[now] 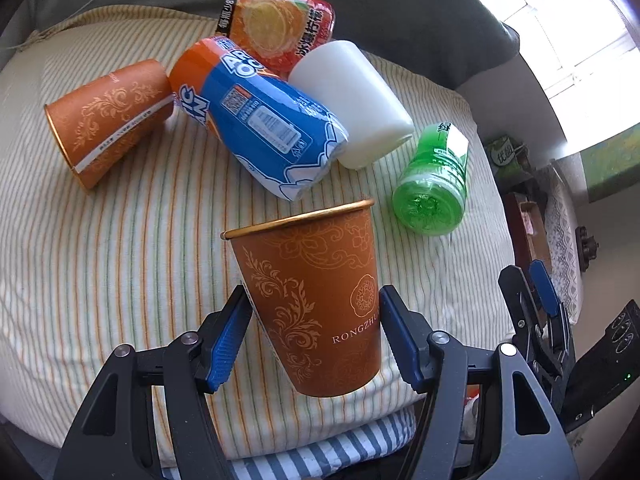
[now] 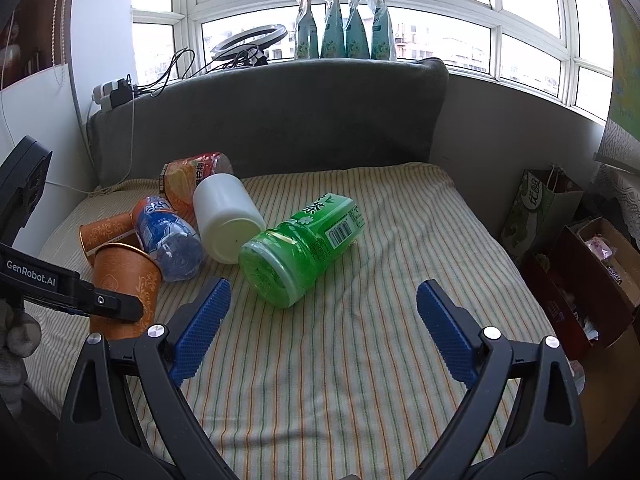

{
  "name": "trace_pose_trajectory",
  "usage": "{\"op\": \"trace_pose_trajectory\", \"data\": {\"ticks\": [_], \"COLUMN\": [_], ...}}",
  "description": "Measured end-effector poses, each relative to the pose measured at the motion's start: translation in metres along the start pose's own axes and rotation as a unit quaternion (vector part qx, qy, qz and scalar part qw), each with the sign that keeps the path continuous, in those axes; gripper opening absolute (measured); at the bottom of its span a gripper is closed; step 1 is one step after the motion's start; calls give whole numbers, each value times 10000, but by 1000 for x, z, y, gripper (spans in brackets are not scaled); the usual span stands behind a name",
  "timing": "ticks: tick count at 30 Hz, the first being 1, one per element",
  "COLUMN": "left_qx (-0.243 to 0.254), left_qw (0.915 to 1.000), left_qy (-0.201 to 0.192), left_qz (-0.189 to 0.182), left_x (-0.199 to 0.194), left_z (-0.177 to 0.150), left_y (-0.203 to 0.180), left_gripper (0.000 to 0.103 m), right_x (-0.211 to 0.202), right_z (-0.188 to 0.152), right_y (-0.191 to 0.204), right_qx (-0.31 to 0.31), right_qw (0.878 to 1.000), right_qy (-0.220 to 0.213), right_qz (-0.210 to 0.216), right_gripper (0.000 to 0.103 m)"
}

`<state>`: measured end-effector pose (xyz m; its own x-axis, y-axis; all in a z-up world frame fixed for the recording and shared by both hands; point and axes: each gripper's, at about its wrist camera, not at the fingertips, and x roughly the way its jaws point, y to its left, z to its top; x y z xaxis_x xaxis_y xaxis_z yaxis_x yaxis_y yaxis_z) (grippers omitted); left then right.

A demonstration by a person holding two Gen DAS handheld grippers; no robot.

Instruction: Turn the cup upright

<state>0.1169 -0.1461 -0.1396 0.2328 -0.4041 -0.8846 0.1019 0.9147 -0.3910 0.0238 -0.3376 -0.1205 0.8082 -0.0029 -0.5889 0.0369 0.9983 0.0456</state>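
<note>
The orange paper cup [image 1: 316, 300] stands rim-up between the blue pads of the left gripper [image 1: 314, 336], its base at the near edge of the striped cushion [image 1: 100, 280]; both pads press its lower wall, so the jaws are closed on it at about the cup's width; from the right wrist view the same cup [image 2: 128, 280] appears at the far left, partly covered by the left gripper's black finger, and whether its base rests on the cloth or hangs just above cannot be told. The right gripper [image 2: 322, 328] sits over bare cushion with its jaws spread wide and nothing between them; its pads touch nothing. Beyond lies a green bottle [image 2: 300, 240] on its side, base toward the camera; then a white container [image 1: 352, 108] and a blue-labelled bottle [image 1: 260, 120], both tipped over and touching; a second orange cup [image 1: 108, 120] lies on its side at the left; farthest, an orange-labelled bottle [image 1: 280, 24] lies against the grey backrest [image 2: 272, 120], its cap end hidden.
</note>
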Motion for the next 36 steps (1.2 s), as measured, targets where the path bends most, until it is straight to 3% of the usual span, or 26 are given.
{"op": "trace_pose_trajectory", "data": {"ticks": [14,19,23,30,36], "left_qx": [284,362,457,453,370], "left_qw": [9994,9991,9987,9973,9956], "left_qy": [77,33,-143,-585,-850], "left_qz": [-157,-227,-156,-16,139], "left_x": [9,1,-13,-40,-54], "left_z": [-2,-2,-8,-26,-46], "left_y": [-2,0,3,27,48], "left_gripper": [67,71,71,71,71], "right_x": [10,15,23,47,82], "right_z": [-1,1,7,20,28], "right_y": [8,9,12,34,48], "right_qx": [-26,72,243,194,398], "right_qw": [9994,9980,9933,9740,9441], "right_qy": [273,406,655,1313,2094], "right_qz": [212,474,919,1836,2513], "right_gripper": [96,96,96,96,96]}}
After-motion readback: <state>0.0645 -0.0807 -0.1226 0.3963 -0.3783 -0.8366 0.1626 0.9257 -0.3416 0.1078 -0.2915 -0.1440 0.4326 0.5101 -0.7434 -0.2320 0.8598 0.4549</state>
